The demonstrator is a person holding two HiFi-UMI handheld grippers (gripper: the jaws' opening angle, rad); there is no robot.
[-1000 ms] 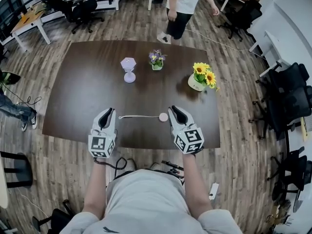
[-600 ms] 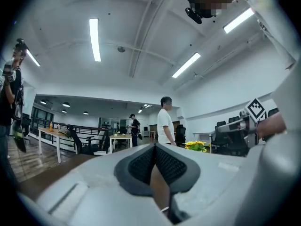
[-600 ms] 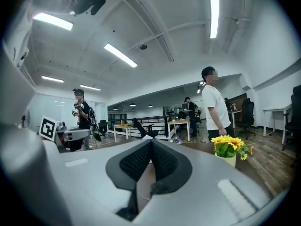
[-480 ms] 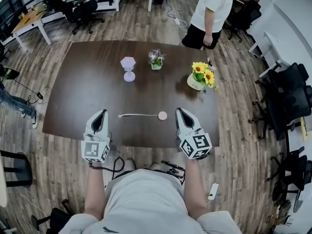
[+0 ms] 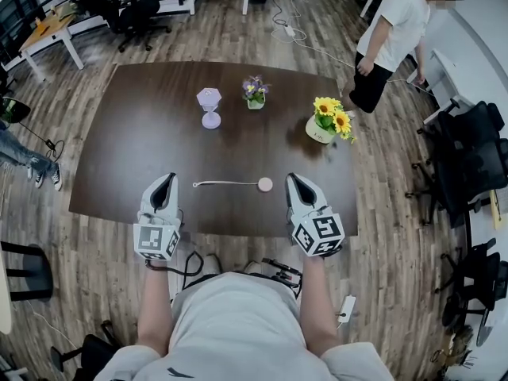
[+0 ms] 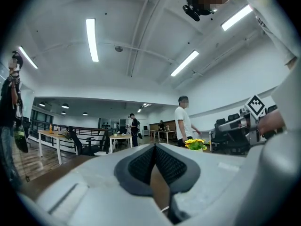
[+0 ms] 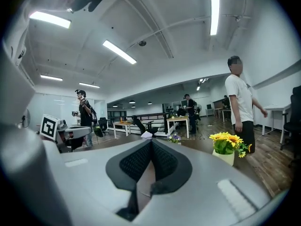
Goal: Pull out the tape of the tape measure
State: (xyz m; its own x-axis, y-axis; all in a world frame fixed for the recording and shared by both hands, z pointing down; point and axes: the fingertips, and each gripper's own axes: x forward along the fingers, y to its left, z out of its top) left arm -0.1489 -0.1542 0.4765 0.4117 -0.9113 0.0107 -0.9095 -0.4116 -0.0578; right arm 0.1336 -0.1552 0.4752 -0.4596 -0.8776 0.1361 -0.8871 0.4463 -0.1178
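Note:
A small round pink tape measure (image 5: 265, 184) lies on the dark brown table (image 5: 143, 133), with its thin white tape (image 5: 222, 183) drawn out to the left. My left gripper (image 5: 166, 183) hovers near the table's front edge, left of the tape's free end and apart from it. It is shut with nothing in it, its pads (image 6: 164, 164) pressed together. My right gripper (image 5: 294, 182) sits right of the pink case, also apart from it. It is shut and empty too, its pads (image 7: 162, 161) meeting.
A lilac hourglass-shaped ornament (image 5: 209, 109), a small pot of purple flowers (image 5: 255, 95) and a pot of sunflowers (image 5: 327, 123) stand on the far half of the table. A person in a white shirt (image 5: 389, 38) stands beyond the far right corner. Office chairs (image 5: 476, 157) line the right.
Both grippers pulled back from the tape measure toward the table's front edge and outward, closing as they went. The tape measure stays put. The person in white walked right.

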